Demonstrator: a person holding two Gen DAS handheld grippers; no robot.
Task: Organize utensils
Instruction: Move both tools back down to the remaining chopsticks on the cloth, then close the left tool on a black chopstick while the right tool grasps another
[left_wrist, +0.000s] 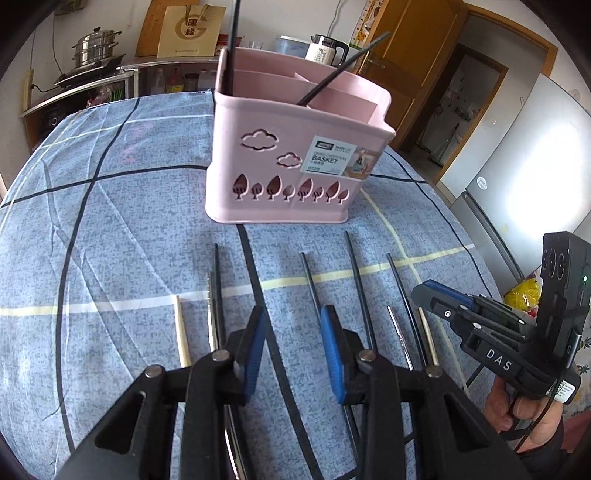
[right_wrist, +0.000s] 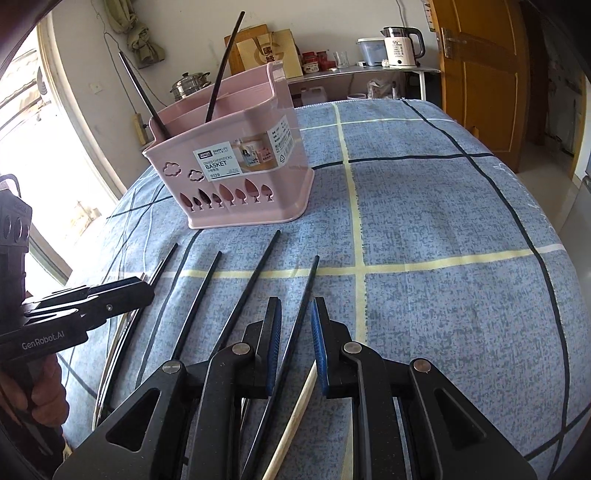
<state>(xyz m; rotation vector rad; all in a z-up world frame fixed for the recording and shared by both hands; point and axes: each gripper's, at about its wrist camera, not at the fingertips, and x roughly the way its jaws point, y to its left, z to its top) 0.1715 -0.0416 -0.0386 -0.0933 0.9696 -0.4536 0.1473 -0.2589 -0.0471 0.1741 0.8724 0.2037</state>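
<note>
A pink chopstick basket (left_wrist: 295, 162) stands on the blue checked tablecloth, with two black chopsticks (left_wrist: 343, 68) leaning in it; it also shows in the right wrist view (right_wrist: 236, 173). Several black chopsticks (left_wrist: 360, 288), a metal one (left_wrist: 212, 310) and wooden ones (left_wrist: 183, 332) lie in a row in front of it. My left gripper (left_wrist: 293, 328) is open and empty above the row. My right gripper (right_wrist: 295, 321) is open, its jaws on either side of a black chopstick (right_wrist: 295, 332), with a wooden chopstick (right_wrist: 295, 413) beside it. The right gripper (left_wrist: 447, 306) also shows in the left wrist view.
The tablecloth (right_wrist: 443, 206) stretches to the right of the basket. A counter at the back holds a steel pot (left_wrist: 96, 46), a kettle (right_wrist: 400, 46) and a wooden board. A wooden door (right_wrist: 484, 74) stands at the right.
</note>
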